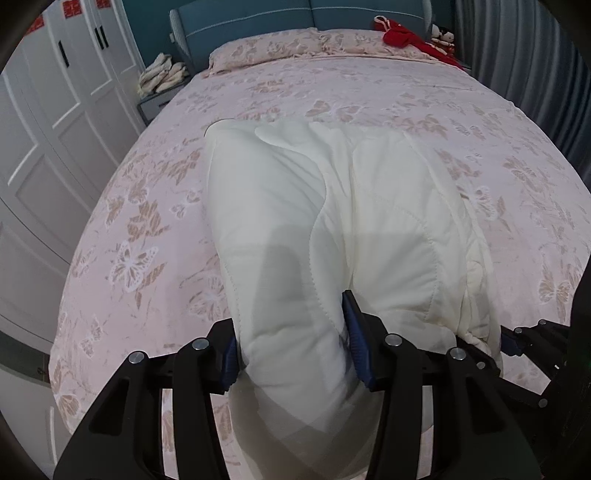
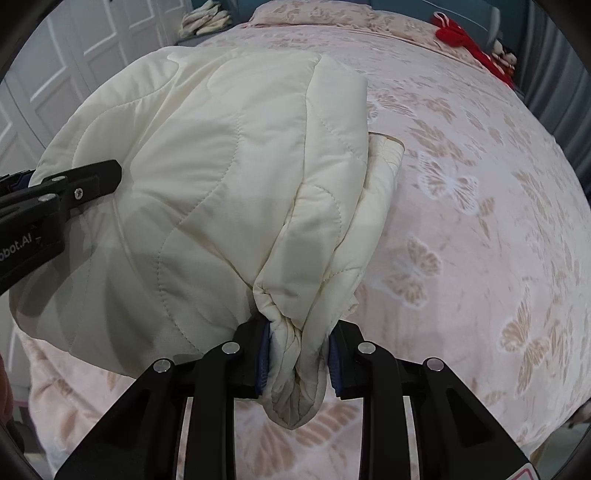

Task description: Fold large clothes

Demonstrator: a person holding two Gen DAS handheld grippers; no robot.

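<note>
Left gripper [image 1: 291, 343] fingers [image 1: 356, 339] are clamped on a thick fold of the cream quilted jacket [image 1: 332, 221], right gripper [image 2: 297, 354] fingers [image 2: 262, 362] pinched on a bunched corner of it. The jacket is spread over the pink butterfly bed [image 1: 480, 147], near edge lifted. Red clothes [image 1: 399, 35] are seen up by the pillows [image 1: 280, 46], a wardrobe [image 1: 55, 110] on the left.

One cream quilted jacket [image 1: 332, 221]; two grippers, left [image 1: 291, 350] and right [image 2: 297, 358]; one bed [image 1: 480, 129]; one red garment [image 1: 400, 35]; one pillow [image 1: 266, 50].
</note>
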